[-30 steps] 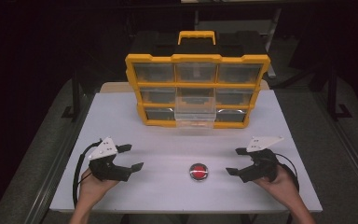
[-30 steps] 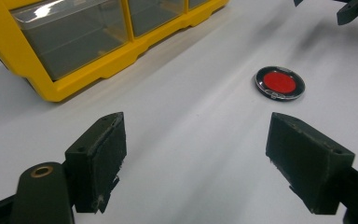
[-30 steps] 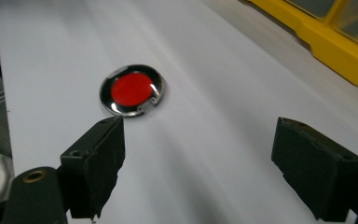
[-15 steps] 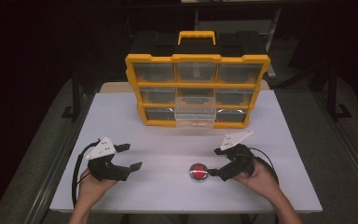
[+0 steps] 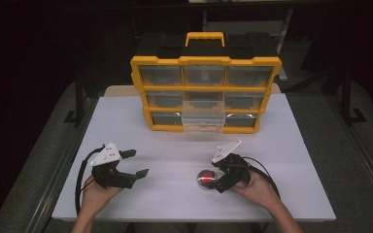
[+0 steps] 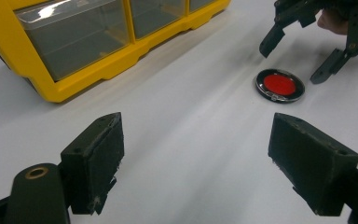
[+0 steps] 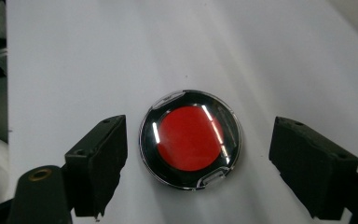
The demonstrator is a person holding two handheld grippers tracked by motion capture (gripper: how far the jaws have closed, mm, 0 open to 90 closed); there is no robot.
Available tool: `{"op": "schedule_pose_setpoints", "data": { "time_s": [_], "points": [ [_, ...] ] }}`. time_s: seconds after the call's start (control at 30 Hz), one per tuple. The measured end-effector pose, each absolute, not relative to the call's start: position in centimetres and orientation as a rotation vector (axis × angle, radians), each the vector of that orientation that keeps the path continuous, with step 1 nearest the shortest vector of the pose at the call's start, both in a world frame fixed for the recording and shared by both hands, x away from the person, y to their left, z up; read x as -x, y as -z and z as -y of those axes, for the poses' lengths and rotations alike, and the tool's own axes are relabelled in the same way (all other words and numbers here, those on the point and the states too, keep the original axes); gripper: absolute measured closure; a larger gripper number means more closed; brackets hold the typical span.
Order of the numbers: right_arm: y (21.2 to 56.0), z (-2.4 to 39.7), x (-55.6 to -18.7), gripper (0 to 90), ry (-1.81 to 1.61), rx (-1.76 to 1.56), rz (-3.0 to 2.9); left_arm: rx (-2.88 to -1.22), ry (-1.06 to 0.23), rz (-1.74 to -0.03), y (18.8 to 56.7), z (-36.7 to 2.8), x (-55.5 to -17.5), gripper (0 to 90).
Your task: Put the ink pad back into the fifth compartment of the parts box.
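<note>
Tabletop (image 5: 175, 145), white and rectangular, carries a small round disc (image 5: 205, 177) with a red centre and a dark, glossy rim, lying flat near the front edge, a little right of the middle. The right hand-held gripper (image 5: 217, 177) is just beside it, held in the person's right hand (image 5: 257, 187), its jaws spread wide. In the right gripper view the disc (image 7: 190, 138) lies between the two black jaws with bare white surface showing on either side of it, so neither jaw touches it; the left-hand jaw in that view stands nearer to the rim than the other.

The left hand-held gripper (image 5: 136, 163) rests well apart from the disc, toward the front left of the tabletop, held in the person's left hand (image 5: 97, 191). Its jaws are also wide, with nothing between them. In the left gripper view the disc (image 6: 279, 85) lies farther off, beyond the jaws, and the right hand-held gripper (image 6: 298, 58) hangs over its far side with its tips just above the surface.

At the back of the tabletop stands a yellow organiser (image 5: 205, 92) with a handle on top and clear drawers; the lower middle drawer (image 5: 202, 116) is pulled part-way out.
</note>
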State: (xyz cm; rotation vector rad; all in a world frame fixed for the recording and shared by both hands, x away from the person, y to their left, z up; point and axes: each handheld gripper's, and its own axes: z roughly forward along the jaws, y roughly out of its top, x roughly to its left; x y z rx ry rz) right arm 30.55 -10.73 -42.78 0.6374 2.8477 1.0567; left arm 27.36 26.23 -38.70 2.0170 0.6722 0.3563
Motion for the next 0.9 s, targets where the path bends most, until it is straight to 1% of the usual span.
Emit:
{"op": "schedule_pose_setpoints", "data": {
  "time_s": [0.23, 0.9],
  "points": [
    [43.7, 9.8, -30.4, 20.2, -0.98, -0.555, -2.857, -2.014, -0.354, -0.675, 38.7, -26.4, -27.4, 18.1],
    [44.1, 9.0, -30.2, 25.4, -0.901, -0.516, -2.851, -2.021, -0.34, -0.668, 38.8, -26.3, -27.4, 17.8]
  ]
}}
